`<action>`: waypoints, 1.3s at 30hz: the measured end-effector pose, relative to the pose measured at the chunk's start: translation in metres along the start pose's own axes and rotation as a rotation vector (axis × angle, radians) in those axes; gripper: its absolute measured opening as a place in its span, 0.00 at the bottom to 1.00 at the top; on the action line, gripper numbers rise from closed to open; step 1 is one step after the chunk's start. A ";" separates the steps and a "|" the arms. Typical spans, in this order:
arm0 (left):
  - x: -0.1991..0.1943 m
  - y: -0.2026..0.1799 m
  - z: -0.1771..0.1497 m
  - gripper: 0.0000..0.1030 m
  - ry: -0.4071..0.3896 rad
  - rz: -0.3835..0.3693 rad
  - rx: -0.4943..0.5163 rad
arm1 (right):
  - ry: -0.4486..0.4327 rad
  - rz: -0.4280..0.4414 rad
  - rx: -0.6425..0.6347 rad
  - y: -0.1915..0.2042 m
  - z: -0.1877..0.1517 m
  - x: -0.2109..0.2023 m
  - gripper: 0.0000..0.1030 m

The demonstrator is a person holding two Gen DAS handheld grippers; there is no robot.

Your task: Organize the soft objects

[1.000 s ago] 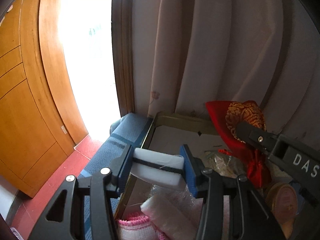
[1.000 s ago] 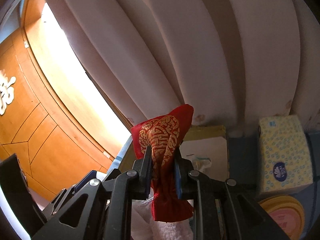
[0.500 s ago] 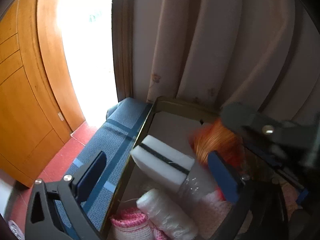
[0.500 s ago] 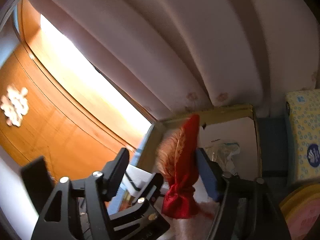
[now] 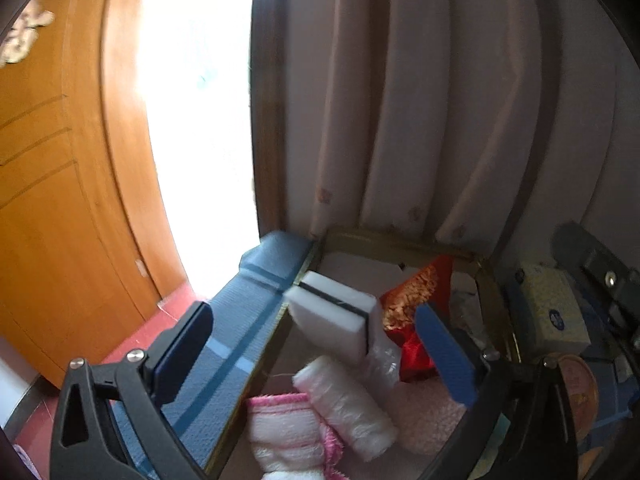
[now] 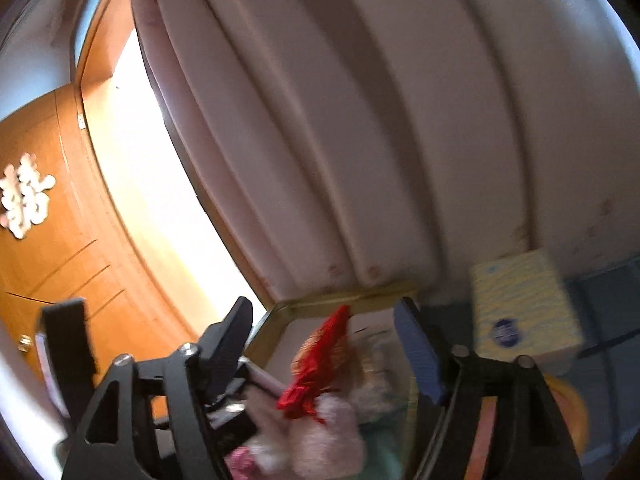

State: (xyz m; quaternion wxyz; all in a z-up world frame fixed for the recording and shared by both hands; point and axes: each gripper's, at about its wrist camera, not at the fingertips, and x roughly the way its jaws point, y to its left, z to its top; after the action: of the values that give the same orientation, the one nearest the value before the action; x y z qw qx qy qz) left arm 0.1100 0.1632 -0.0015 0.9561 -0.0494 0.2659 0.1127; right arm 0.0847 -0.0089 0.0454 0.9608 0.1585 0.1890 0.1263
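A gold-rimmed box holds soft things. A white sponge with a black stripe lies tilted in it, on top of a clear-wrapped white roll. A pink-edged white towel and a pale pink fluffy cloth lie beside them. A red and gold pouch lies in the box; it also shows in the right wrist view. My left gripper is open above the box, holding nothing. My right gripper is open above the pouch, holding nothing.
A yellow tissue box stands right of the box; it also shows in the left wrist view. A round orange lid lies near it. A blue cloth surface lies left of the box. Curtains hang behind. A wooden door is at left.
Both grippers opened. The left one let go of the sponge and the right one let go of the red pouch; both now lie in the box. Both grippers drew back.
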 end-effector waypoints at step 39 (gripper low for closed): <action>-0.044 0.006 -0.037 0.99 -0.238 0.089 0.007 | -0.258 -0.238 -0.250 0.017 -0.042 -0.031 0.89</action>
State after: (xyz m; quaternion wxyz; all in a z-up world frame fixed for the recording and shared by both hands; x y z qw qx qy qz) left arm 0.0536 0.1548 -0.0107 0.9751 -0.0206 0.1527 0.1594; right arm 0.0367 0.0081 0.0242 0.9974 0.0293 0.0647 0.0131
